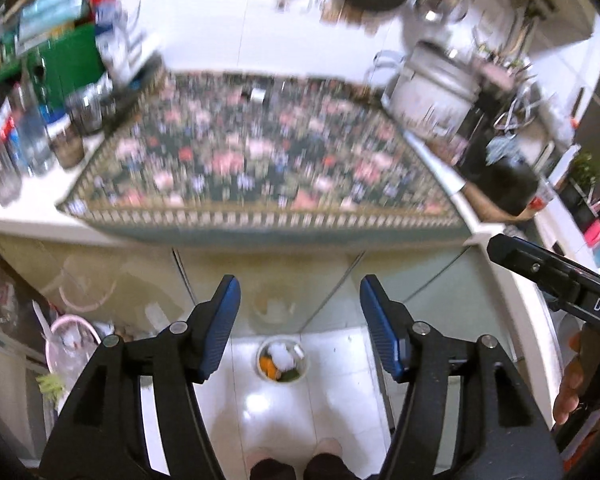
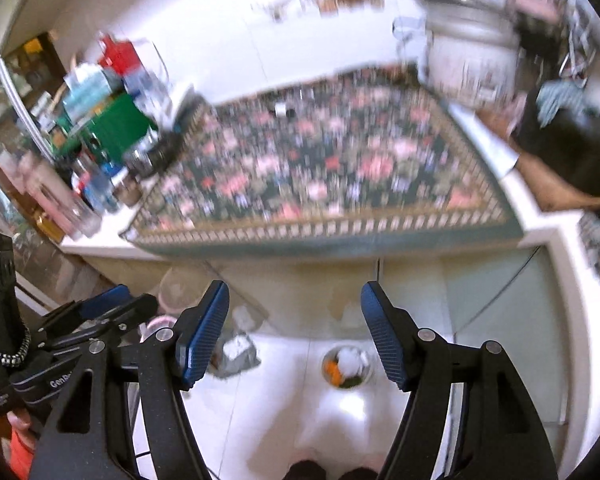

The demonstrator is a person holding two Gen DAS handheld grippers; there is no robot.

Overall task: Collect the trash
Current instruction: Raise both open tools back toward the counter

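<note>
L gripper [image 1: 296, 300] and R gripper [image 2: 294, 306]: jaws apart, nothing btwn. Trash bin [image 1: 283, 363] sits on white tile floor [image 1: 340, 364] at 6 o'clock, below counter edge [image 1: 28, 224]. Floral mat [image 1: 268, 160] at 12, top bare; bottles [image 1: 28, 140] at 9, pot [image 1: 436, 88] at 2.

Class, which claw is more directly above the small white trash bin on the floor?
Left. The left claw frames the trash bin between its open fingers; the right claw sees the bin off-centre, toward its right finger.
</note>
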